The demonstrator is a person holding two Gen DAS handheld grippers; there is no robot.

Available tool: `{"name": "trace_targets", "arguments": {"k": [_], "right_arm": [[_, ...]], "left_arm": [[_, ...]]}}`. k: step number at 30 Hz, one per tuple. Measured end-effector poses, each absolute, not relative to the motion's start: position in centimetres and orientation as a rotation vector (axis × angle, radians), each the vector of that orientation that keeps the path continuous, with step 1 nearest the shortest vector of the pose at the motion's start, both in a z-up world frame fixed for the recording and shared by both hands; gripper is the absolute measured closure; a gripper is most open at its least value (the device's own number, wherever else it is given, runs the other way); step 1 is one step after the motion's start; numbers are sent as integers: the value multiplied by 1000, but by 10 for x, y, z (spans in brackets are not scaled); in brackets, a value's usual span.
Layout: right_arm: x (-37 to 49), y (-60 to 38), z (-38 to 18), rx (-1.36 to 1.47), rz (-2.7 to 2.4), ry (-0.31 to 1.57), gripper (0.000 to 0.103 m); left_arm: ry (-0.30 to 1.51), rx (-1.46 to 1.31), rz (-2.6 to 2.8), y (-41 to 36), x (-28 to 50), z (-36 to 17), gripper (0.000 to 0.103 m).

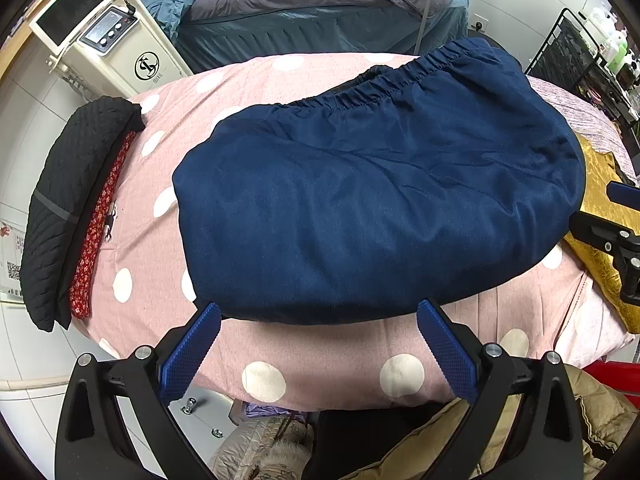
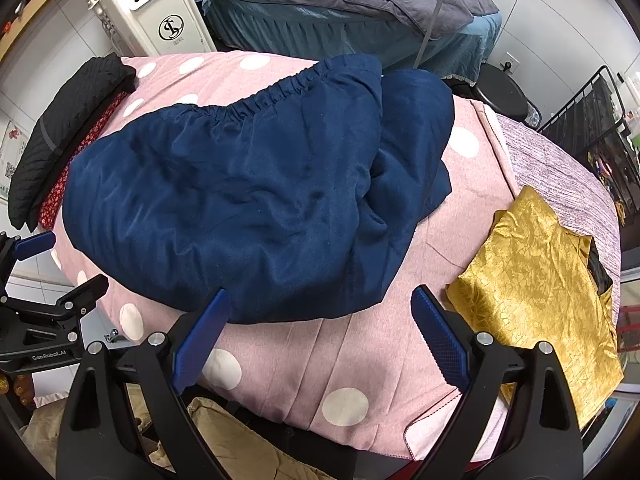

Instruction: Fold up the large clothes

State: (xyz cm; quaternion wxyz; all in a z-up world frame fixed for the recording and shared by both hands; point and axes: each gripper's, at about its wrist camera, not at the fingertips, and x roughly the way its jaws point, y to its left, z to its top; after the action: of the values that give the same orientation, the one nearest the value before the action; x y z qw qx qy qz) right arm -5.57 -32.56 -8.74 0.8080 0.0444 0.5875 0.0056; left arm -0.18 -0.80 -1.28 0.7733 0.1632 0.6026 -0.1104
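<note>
Lying: navy garment, smooth cloth, gathered elastic waistband, we see it bunched on the pink dotted surface.
Left gripper: wide, empty, at garment's near edge.
Right gripper: wide, empty.
Beside: crinkled gold cloth.

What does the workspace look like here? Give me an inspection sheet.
Surface: pink polka-dot cover, wrinkled.
Job's things: navy garment spread out, elastic waistband on the far side.
Clutter: gold fabric to the right; black quilted item and red floral cloth to the left.
Grippers: left claw and right claw open, empty, at the garment's near edge.
Cables: nothing seen.
Surroundings: white machine, blue bed, black rack.
</note>
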Motion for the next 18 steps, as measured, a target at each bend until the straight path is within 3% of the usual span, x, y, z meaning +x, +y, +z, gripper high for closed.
{"name": "trace_targets", "arguments": {"k": [14, 18], "right_arm": [[-8, -355, -83, 100, -17, 1230, 12], [28, -363, -80, 89, -18, 1208, 12]], "left_arm": [[1283, 146, -140, 50, 82, 6, 6], [1373, 27, -139, 75, 124, -14, 6]]}}
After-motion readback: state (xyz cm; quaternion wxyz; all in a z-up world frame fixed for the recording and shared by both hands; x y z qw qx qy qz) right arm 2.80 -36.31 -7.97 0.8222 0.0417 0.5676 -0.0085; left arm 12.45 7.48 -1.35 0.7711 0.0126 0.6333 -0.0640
